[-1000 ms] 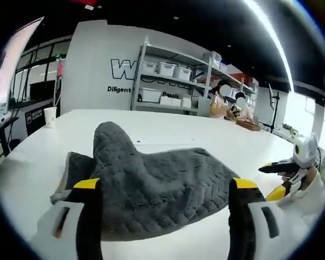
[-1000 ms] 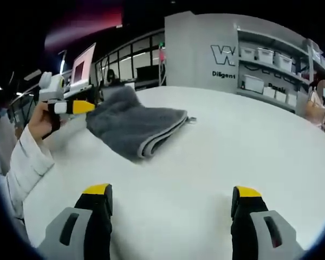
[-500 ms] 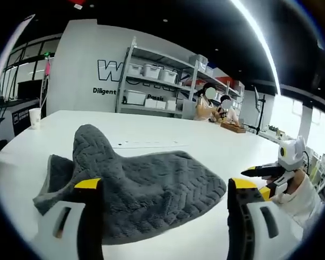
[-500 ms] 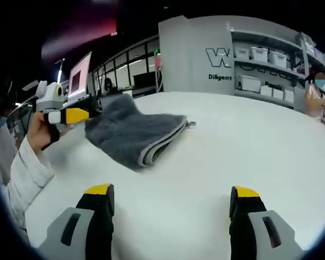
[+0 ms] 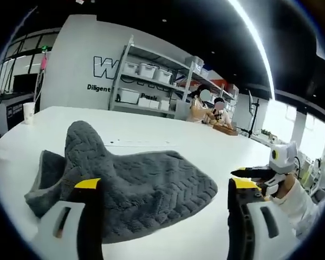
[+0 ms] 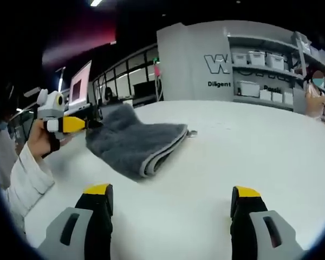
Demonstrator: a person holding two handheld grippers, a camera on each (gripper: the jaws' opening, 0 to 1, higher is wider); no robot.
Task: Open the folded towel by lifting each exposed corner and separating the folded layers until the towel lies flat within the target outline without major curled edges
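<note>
A grey folded towel (image 5: 135,181) lies on the white table (image 5: 168,141), with a raised hump at its left end. My left gripper (image 5: 166,185) stands open at the towel's near edge, jaws wide apart on either side of it, holding nothing. In the right gripper view the towel (image 6: 135,143) shows its stacked folded layers on the right side, and the left gripper (image 6: 70,123), held by a hand in a white sleeve, sits at its left end. My right gripper (image 6: 170,190) is open above bare table, well short of the towel; in the left gripper view the right gripper (image 5: 257,176) is beside the towel.
Shelves with white bins (image 5: 146,81) line the far wall, and people sit at the table's far end (image 5: 208,111). A paper cup (image 5: 28,111) stands at the far left edge. A faint line (image 5: 135,143) marks the table beyond the towel. A screen (image 6: 80,80) stands behind the left gripper.
Both views have shifted slightly with the hands. The towel keeps its shape and place, and both grippers stay open.
</note>
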